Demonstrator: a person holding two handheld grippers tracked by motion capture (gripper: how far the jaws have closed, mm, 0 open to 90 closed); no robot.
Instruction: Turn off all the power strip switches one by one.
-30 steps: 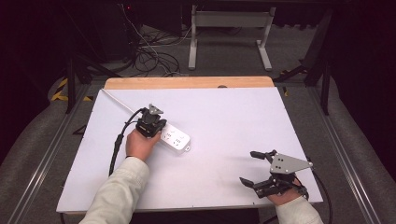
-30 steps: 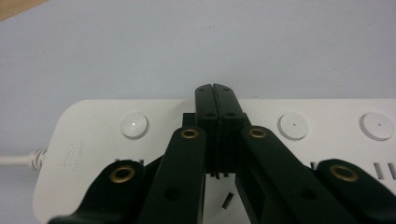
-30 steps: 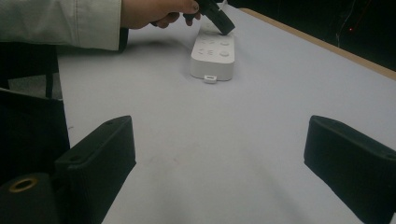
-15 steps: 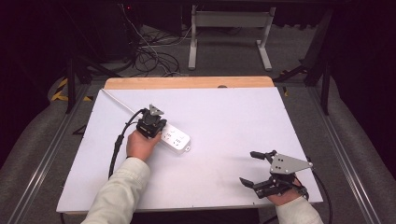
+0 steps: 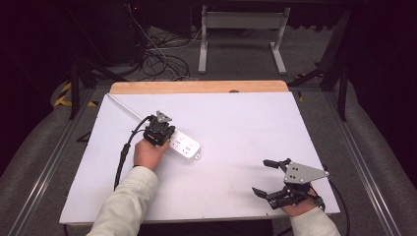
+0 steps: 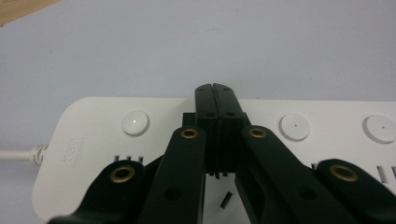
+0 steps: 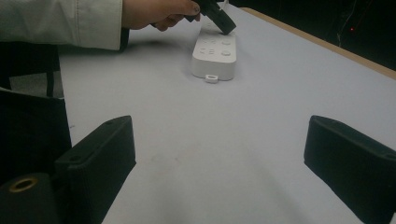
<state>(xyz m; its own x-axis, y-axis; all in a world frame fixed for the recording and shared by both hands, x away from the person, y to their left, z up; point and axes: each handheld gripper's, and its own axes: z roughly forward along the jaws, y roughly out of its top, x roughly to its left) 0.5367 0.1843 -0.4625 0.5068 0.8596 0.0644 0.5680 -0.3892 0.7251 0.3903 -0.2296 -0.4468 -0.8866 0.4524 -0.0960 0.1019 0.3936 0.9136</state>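
1. Jaws of the left gripper are pressed together with nothing between them; their tips rest on the top face of the white power strip, between two round buttons.
2. The power strip lies flat on the white table sheet, directly under and in front of these jaws, and its white cord leaves at the left end.
3. The right gripper has its jaws wide apart and empty, low over the bare sheet.
4. The strip is well ahead of the right jaws, with open sheet between them.
5. A small white tab sticks out at the near end of the strip.
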